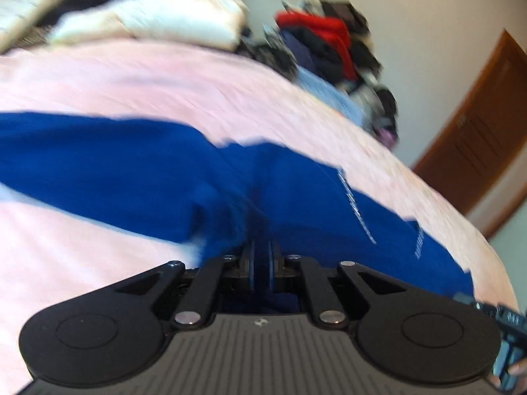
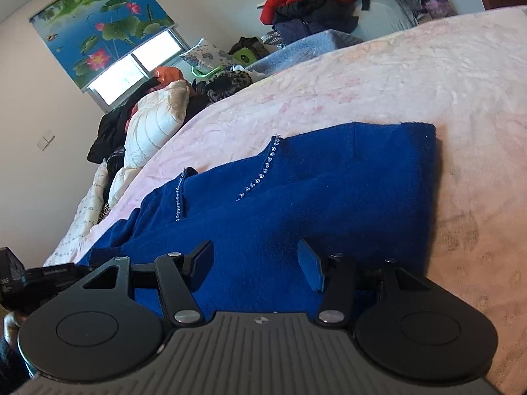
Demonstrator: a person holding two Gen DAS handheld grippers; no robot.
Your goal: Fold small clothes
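Blue fabric fills the middle of both wrist views: your blue garment (image 2: 296, 197) lies spread on the pink bedcover (image 2: 395, 75), its far hem running straight and its right-hand corner squared off, with bare pink cover open beyond that hem and to the right of it. Your left gripper (image 1: 262, 256) has its fingers pressed together, pinching a raised ridge of the blue garment (image 1: 131, 164), so the cloth bunches up into a fold right at the pads; that view is blurred, so finer detail of the pinch is hard to read. Your right gripper (image 2: 257, 263) has its fingers spread, both tips hanging over the near part of the garment with cloth between them but no pad pressing on it. A line of small beads (image 2: 260, 177) runs along the neckline, towards the left half of the garment. Along the far edge of the bed you have clutter: a cream quilted pillow (image 2: 154, 121) at the far left, a pile of clothes (image 2: 313, 3) with red on top towards the far right corner, and a pale blue blanket (image 2: 306, 46) just below it. Between the garment's far hem and that clutter the bedcover is an open strip. A wooden door (image 1: 477, 131) stands beyond the bed's right side in your left view
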